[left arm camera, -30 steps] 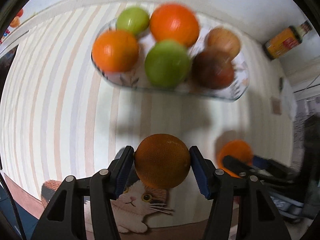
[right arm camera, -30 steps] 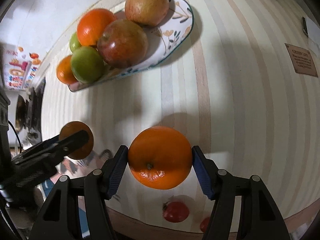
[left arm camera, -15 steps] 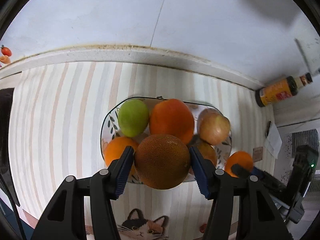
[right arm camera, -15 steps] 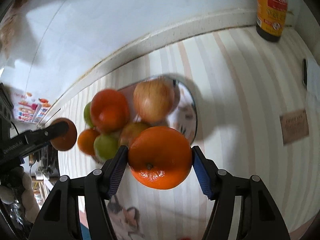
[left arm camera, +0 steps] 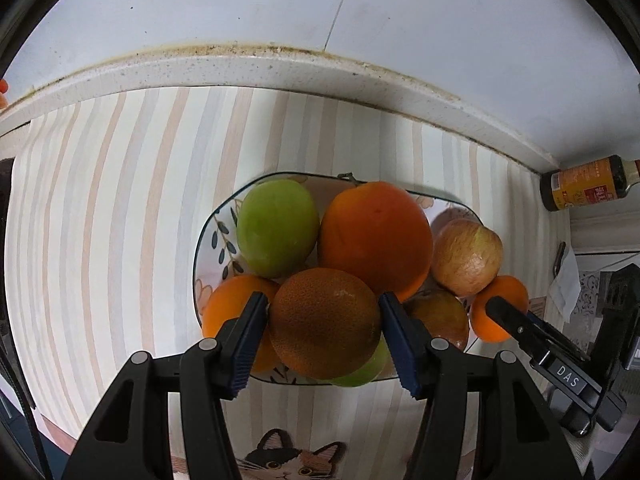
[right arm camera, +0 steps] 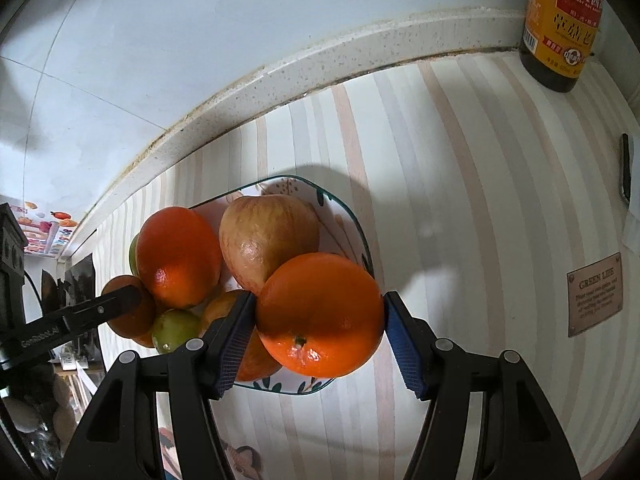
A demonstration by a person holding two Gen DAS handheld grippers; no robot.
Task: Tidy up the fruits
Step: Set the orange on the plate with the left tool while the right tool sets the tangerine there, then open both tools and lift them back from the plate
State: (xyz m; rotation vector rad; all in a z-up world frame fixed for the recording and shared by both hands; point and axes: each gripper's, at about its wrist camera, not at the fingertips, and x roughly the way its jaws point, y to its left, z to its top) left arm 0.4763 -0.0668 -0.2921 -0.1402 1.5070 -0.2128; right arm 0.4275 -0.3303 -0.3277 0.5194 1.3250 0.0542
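Note:
My left gripper (left arm camera: 323,330) is shut on a dull brownish orange (left arm camera: 324,322) and holds it above the near edge of a flowered plate (left arm camera: 216,236). The plate holds a green apple (left arm camera: 276,226), a big orange (left arm camera: 376,236), a reddish apple (left arm camera: 468,262) and more fruit partly hidden. My right gripper (right arm camera: 319,332) is shut on a bright orange (right arm camera: 320,314), over the plate's (right arm camera: 352,220) right side. The right gripper also shows in the left wrist view (left arm camera: 496,314), and the left gripper in the right wrist view (right arm camera: 124,300).
A dark sauce bottle (right arm camera: 560,20) stands at the back right by the wall ledge (left arm camera: 280,68). A small brown sign (right arm camera: 596,294) and a dark flat object (right arm camera: 625,174) lie right of the plate. A cat picture (left arm camera: 288,460) is printed on the striped cloth.
Both grippers have risen and moved in over the plate with their oranges. The views have tilted up, so the wall and ledge now show.

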